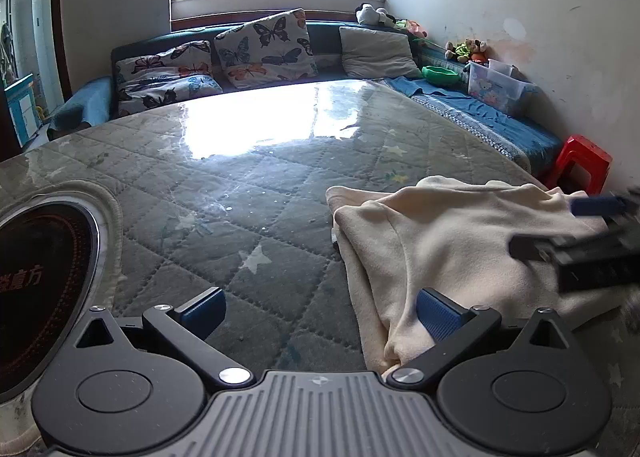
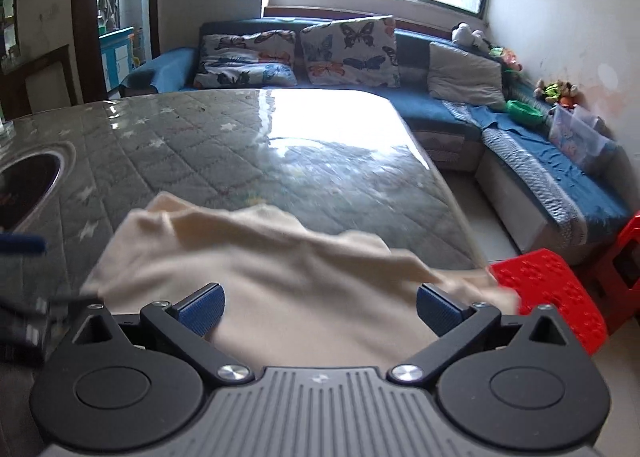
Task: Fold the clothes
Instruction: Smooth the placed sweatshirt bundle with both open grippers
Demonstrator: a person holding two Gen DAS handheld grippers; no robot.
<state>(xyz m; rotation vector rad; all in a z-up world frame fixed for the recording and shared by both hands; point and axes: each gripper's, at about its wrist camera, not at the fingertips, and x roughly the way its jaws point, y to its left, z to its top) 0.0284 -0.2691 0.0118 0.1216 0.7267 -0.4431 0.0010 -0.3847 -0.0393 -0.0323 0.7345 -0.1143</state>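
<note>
I had both the left tongs (image 1: 320, 315) and right tongs (image 2: 318, 309) spread, gripping nothing; the cream garment (image 1: 452, 249) lay bunched at the table (image 1: 240, 193) edge (right side); a careless tug risked dragging it off.

Your quilted star-print table (image 1: 248, 193) carries a cream garment (image 1: 444, 257), well apart from the inset round cooktop (image 1: 40, 277).

My table (image 1: 280, 193) wears a quilted grey star-print cover under glossy film, with a round black cooktop (image 1: 36, 289) at the left edge. Behind, butterfly pillows (image 1: 264, 47) lean on the blue sofa (image 2: 440, 109). A red stool (image 2: 548, 293) sits lower right.
</note>
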